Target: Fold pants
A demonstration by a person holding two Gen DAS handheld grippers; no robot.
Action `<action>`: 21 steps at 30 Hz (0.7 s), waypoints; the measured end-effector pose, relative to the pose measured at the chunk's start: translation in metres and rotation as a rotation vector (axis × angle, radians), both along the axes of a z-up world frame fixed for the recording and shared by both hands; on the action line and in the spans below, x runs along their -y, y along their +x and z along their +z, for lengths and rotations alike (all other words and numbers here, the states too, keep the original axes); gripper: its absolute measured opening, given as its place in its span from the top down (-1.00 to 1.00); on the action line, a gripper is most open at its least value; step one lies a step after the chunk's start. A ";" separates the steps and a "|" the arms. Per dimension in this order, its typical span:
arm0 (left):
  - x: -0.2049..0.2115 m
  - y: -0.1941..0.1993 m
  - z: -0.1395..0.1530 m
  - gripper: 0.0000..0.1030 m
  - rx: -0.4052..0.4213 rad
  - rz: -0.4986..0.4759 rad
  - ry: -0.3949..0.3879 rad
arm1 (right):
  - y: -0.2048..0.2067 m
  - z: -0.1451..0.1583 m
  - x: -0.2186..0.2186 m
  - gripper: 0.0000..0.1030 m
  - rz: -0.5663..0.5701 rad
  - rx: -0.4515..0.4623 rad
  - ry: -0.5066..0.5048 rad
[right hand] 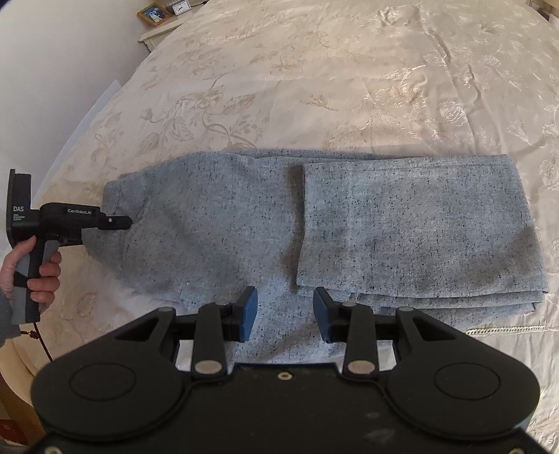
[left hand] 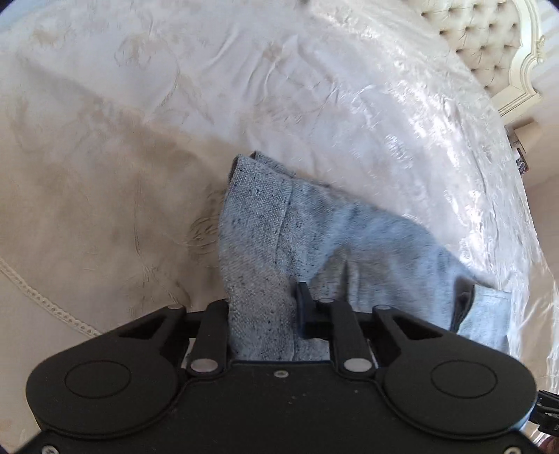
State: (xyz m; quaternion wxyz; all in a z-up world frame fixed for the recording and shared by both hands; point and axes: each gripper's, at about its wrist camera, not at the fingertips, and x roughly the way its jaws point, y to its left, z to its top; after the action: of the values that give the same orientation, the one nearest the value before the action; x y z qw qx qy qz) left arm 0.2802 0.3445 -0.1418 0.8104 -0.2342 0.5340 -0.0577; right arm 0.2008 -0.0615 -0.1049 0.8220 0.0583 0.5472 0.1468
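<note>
Grey-blue speckled pants (right hand: 216, 223) lie across a cream bedspread (right hand: 314, 77), their legs folded back into a stacked layer (right hand: 412, 227) on the right. At the left end, my left gripper (right hand: 127, 220), carried by a hand (right hand: 42, 276), pinches the pants' edge, and the cloth rises toward it. In the left wrist view the pants (left hand: 314, 237) fill the gap of the left gripper (left hand: 263, 300) and hide one finger. My right gripper (right hand: 284, 310) hovers open over the near edge of the pants, nothing pressed between its blue pads (right hand: 249, 310).
The embroidered bedspread (left hand: 139, 104) spreads all around the pants. A tufted headboard (left hand: 489, 45) is at the top right of the left wrist view. A nightstand with a picture frame (right hand: 153, 14) and a clock (right hand: 181, 6) stands beyond the bed's far left corner.
</note>
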 end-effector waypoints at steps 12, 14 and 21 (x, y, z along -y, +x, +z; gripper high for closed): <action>0.133 -0.005 0.130 0.70 0.123 -0.015 0.221 | 0.008 -0.012 0.068 0.26 -0.027 0.008 0.099; 0.167 -0.004 0.145 0.70 0.142 -0.023 0.230 | 0.007 -0.014 0.090 0.26 -0.043 -0.004 0.115; 0.312 0.003 0.151 0.75 0.185 -0.116 0.206 | -0.002 -0.013 0.173 0.26 -0.097 0.014 0.144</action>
State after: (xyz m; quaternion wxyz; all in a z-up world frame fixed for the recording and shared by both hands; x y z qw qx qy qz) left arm 0.2833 0.0321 0.0091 0.8711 -0.1124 0.4728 -0.0704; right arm 0.1992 -0.2346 -0.1180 0.8257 0.1430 0.5258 0.1461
